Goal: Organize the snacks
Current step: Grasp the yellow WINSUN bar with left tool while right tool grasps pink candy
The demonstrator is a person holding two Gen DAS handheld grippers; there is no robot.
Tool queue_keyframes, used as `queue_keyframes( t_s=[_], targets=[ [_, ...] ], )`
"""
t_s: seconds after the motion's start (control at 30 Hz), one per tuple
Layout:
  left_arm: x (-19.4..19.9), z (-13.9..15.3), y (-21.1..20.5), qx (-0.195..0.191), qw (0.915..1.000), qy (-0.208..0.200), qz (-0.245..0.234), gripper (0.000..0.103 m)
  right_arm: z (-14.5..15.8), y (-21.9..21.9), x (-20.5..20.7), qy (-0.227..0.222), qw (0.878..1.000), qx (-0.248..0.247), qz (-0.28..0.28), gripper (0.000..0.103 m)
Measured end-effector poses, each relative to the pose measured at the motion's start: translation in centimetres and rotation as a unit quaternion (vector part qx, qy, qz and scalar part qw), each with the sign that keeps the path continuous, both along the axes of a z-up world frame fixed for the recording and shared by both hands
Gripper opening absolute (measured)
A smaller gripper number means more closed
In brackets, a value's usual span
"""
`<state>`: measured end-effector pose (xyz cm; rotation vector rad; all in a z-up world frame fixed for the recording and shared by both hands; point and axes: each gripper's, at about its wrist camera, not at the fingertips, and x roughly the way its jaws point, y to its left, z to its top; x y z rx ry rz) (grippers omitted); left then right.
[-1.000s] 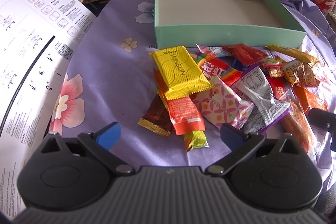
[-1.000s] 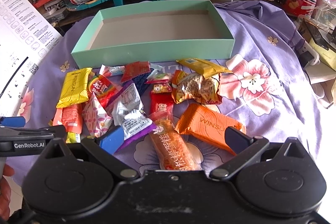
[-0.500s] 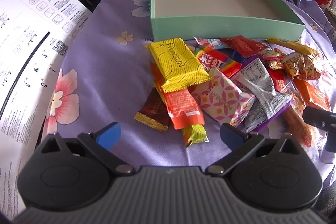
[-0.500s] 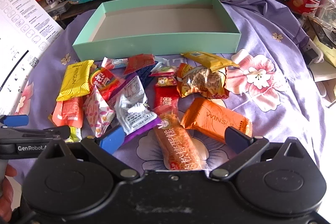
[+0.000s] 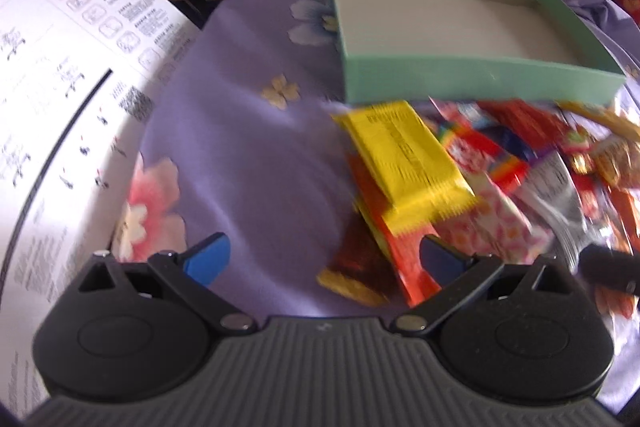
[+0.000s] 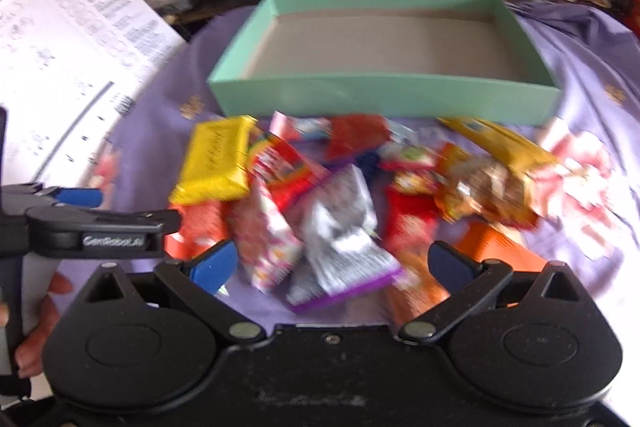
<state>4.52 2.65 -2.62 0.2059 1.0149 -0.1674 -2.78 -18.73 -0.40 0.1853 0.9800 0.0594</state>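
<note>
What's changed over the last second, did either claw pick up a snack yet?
No. Both claws shifted: the left claw swung left, so the snack pile now sits to its right; the right claw eased forward over the pile. Both remain open and empty. The mint box remains empty, snacks unmoved.

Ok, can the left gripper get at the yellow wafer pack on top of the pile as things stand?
Probably yes. The left gripper is open and holds nothing, and the yellow wafer pack lies on top of the pile, just ahead and to its right, with nothing covering it.
</note>
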Motion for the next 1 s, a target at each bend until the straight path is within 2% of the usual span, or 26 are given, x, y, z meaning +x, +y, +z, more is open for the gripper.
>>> queue_keyframes(
  t_s=[0.07, 0.13, 0.27, 0.3, 0.33, 0.43, 0.5, 0.6, 0.7, 0.77, 0.8, 0.83, 0.93, 1.0],
  targets=[
    [1.4, 0.3, 0.1, 0.000, 1.0000, 0.003, 0.001, 0.103, -0.1, 0.8, 1.1, -0.005, 1.000, 0.012, 0.023, 0.092],
    [2.6, 0.5, -0.1, -0.007, 1.0000, 0.007, -0.001, 0.103, -0.6, 1.8, 2.2, -0.004, 0.998, 0.021, 0.053, 0.068],
    [4.6, 0.8, -1.5, -0.020, 0.9996, 0.016, -0.012, 0.103, -2.2, 3.5, 3.8, 0.009, 0.996, 0.014, 0.088, 0.050],
    [5.0, 0.7, -2.1, -0.024, 0.9994, 0.019, -0.019, 0.103, -2.6, 3.6, 4.1, 0.013, 0.996, 0.013, 0.093, 0.041],
    [5.3, 0.6, -2.7, -0.026, 0.9991, 0.023, -0.025, 0.103, -2.9, 3.6, 4.3, 0.019, 0.995, 0.015, 0.097, 0.036],
    [6.3, -0.3, -4.7, -0.018, 0.9983, 0.033, -0.044, 0.103, -3.2, 3.5, 3.7, 0.026, 0.994, 0.019, 0.104, 0.029],
    [6.6, -1.2, -5.7, 0.000, 0.9980, 0.034, -0.053, 0.102, -3.0, 3.3, 3.5, 0.034, 0.993, 0.029, 0.108, 0.027],
    [6.7, -2.5, -6.1, 0.033, 0.9974, 0.033, -0.055, 0.094, -3.0, 3.3, 3.4, 0.044, 0.992, 0.039, 0.116, 0.027],
    [6.4, -3.0, -4.7, 0.030, 0.9974, 0.037, -0.053, 0.094, -3.2, 3.1, 3.8, 0.049, 0.991, 0.038, 0.120, 0.029],
    [6.3, -3.0, -3.6, 0.036, 0.9975, 0.040, -0.046, 0.095, -3.4, 3.2, 4.3, 0.050, 0.991, 0.038, 0.120, 0.035],
    [6.1, -3.0, -2.9, 0.033, 0.9977, 0.042, -0.043, 0.095, -3.7, 3.4, 4.7, 0.051, 0.991, 0.037, 0.121, 0.042],
    [6.0, -3.0, -2.4, 0.024, 0.9980, 0.043, -0.039, 0.095, -4.0, 3.6, 5.0, 0.052, 0.990, 0.041, 0.123, 0.044],
    [6.1, -2.8, -1.6, 0.013, 0.9982, 0.046, -0.038, 0.091, -4.5, 4.4, 5.2, 0.050, 0.989, 0.044, 0.132, 0.044],
    [6.2, -2.6, -2.0, 0.022, 0.9981, 0.035, -0.046, 0.091, -4.6, 5.0, 5.0, 0.044, 0.988, 0.035, 0.140, 0.044]
  ],
)
